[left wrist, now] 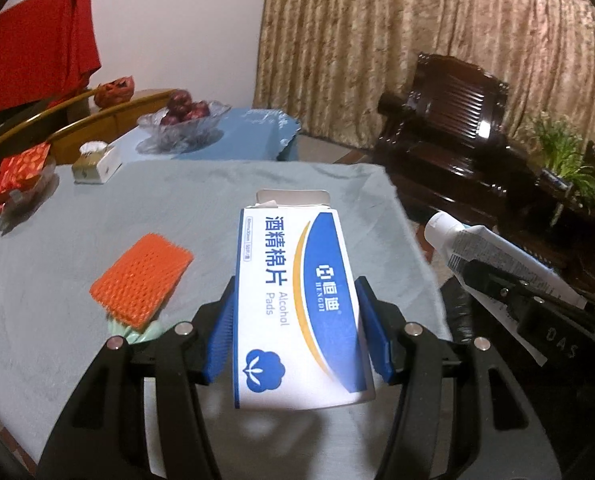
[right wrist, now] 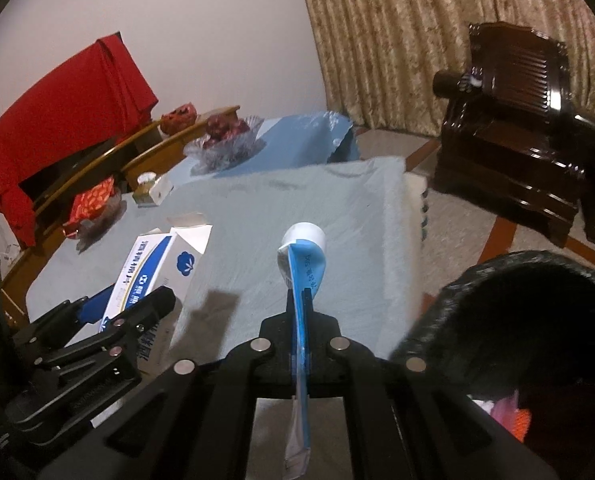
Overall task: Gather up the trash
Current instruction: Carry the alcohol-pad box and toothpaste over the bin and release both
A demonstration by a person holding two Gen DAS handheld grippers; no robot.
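Left wrist view: the left gripper [left wrist: 297, 328] occupied the lower centre of the frame, its blue pads [left wrist: 219, 344] clamped against the two long sides of a white-and-blue alcohol pads box [left wrist: 297, 300], which was held clear above the grey-blue tablecloth [left wrist: 77, 240] with its open flap pointing toward the top of the frame. An orange scrubbing pad [left wrist: 141, 284] lay on the cloth at lower left, just beside the gripper's left linkage. At the right edge, the right gripper [left wrist: 497, 292] appeared from the side, grasping a flattened white tube [left wrist: 493, 256] whose cap pointed toward the centre. A tissue box [left wrist: 95, 162] and a red packet [left wrist: 19, 172] sat at the far left of the table; a glass bowl of dark fruit [left wrist: 185, 120] stood beyond on a light blue cloth. Right wrist view: the right gripper [right wrist: 301, 300] stood at lower centre, its fingers pinched fully together on the flat blue-and-white tube [right wrist: 301, 264], the white cap uppermost in the frame and the crimped tail hanging below the jaws. The left gripper [right wrist: 137, 312] with the alcohol pads box [right wrist: 157, 272] was at lower left. A black-lined bin [right wrist: 509, 312] opened at lower right, beside the table's edge, with pink and orange scraps visible inside.
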